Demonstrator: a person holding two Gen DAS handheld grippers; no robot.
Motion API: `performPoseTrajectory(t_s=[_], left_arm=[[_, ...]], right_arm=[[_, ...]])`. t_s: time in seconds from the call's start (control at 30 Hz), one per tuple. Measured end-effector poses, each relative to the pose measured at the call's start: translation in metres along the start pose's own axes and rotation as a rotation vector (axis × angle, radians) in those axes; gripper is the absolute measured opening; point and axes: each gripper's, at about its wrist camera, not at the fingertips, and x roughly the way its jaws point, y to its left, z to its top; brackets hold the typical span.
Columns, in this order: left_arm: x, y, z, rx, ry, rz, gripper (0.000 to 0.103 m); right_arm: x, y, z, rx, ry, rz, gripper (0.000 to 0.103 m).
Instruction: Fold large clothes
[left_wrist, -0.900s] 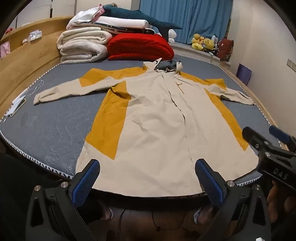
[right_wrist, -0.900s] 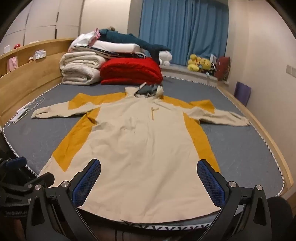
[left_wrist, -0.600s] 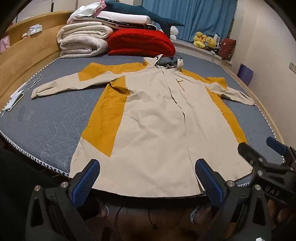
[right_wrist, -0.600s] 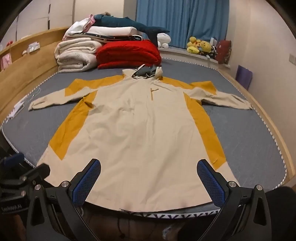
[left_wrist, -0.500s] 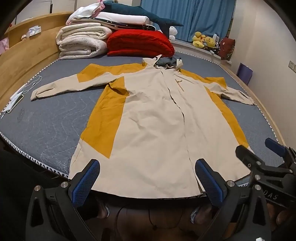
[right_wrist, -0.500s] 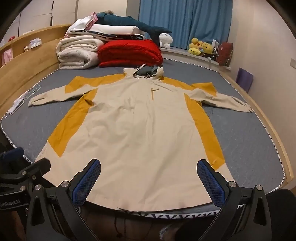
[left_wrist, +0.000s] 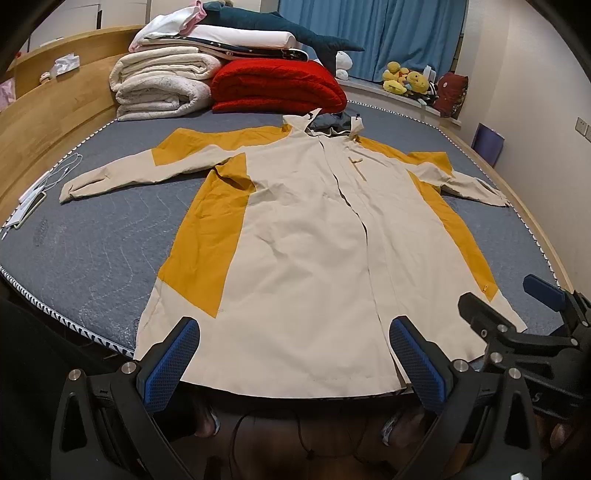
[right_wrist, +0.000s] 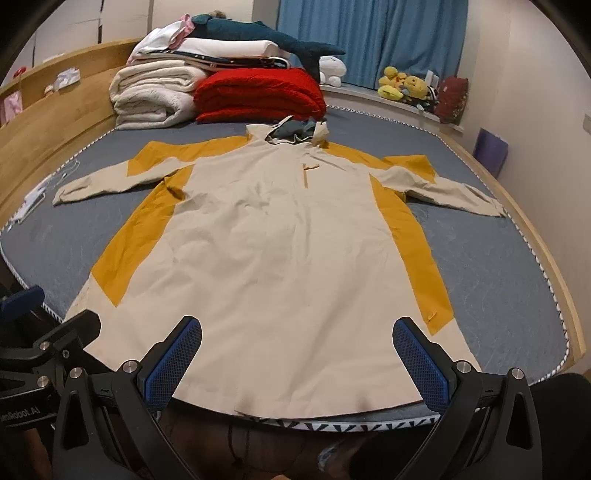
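Jacket spread flat on the bed, both my grippers wide apart and holding nothing.

Cream and mustard-yellow hooded jacket (left_wrist: 306, 258) lies front up on the grey quilted mattress (left_wrist: 92, 251), sleeves stretched out to either side, hood toward the far end and hem at the near edge. My left gripper (left_wrist: 295, 365) hovers just short of the hem with its blue-padded fingers (left_wrist: 168, 365) spread wide, nothing between them. My right gripper (right_wrist: 297, 363) hangs beside it at the same edge, equally wide and empty; in the left view it shows near the jacket's right hem corner. Beyond the hood sit a folded red blanket (left_wrist: 277, 86) and a stack of rolled cream blankets (left_wrist: 162, 86), touching each other, before blue curtains (left_wrist: 373, 33).
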Motion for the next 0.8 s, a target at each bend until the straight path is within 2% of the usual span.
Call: performPoseTrajectory(t_s=[0.8], left_arm=[[0.0028, -0.0048, 0.0020, 0.002, -0.001, 0.000, 0.102]], right_arm=[[0.0051, 0.0066, -0.0030, 0.003, -0.012, 0.004, 0.100]])
